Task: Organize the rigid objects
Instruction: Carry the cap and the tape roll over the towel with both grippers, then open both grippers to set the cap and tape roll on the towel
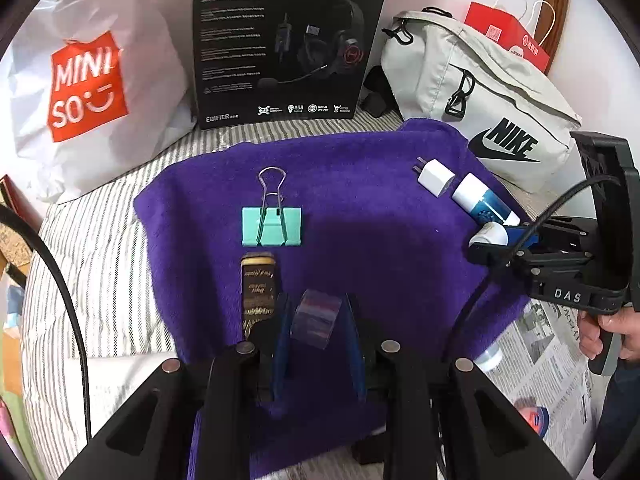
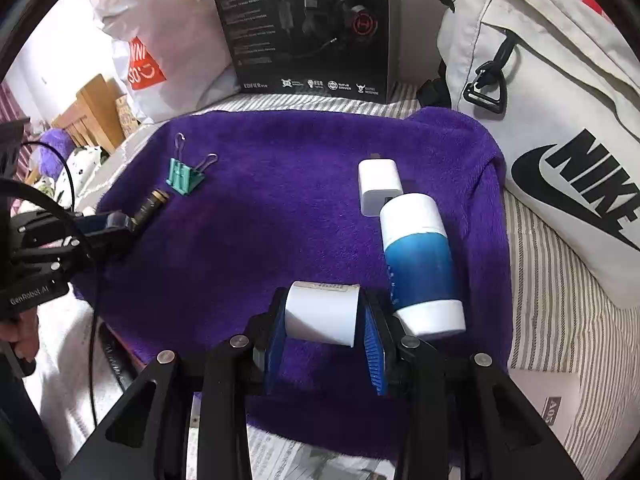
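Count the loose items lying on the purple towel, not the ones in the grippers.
4: teal binder clip and dark gold-lettered tube on the left, white charger plug and blue-white bottle end to end on the right. Grippers may hide others.

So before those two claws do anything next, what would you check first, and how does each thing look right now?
1. Left gripper has the tape roll between its fingers: ok, though whether it is truly squeezed, cannot tell.
2. Right gripper has the white cup between its blue pads: ok.
3. Room beside the blue bottle for the cup: not ok, the right finger sits very close to the bottle.
4. Room on the purple towel middle: ok, bare.
5. Gold tube beside the left gripper: close; contact cannot tell.
6. Clip and charger lying apart, undisturbed: ok.
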Motion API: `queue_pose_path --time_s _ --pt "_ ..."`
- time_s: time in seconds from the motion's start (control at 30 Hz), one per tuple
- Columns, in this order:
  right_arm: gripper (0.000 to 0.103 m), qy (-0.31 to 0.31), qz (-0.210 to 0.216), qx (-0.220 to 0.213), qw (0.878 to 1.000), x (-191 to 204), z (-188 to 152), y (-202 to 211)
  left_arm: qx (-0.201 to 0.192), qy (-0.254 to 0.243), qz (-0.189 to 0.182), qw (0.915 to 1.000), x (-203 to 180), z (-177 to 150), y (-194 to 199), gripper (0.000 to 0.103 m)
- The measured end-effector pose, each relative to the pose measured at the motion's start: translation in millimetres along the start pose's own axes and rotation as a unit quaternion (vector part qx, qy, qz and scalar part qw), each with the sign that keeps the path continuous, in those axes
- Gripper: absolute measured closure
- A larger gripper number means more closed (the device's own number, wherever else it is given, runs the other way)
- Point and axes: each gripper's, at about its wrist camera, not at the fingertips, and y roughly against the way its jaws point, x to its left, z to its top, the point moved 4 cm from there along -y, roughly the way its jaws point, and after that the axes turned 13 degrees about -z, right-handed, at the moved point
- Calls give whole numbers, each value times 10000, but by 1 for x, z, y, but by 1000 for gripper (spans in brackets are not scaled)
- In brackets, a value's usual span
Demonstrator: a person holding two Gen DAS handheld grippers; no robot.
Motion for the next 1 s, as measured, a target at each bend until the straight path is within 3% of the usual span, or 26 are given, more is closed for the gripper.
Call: queue_pose_path --time_s 0.43,1.0 --pt "68 238 -118 -107 9996 -4 3 -7 196 -52 11 9998 3 15 -31 79" --pt "66 395 -123 -212 9989 -2 3 -8 215 -224 223 9993 2 20 -43 78"
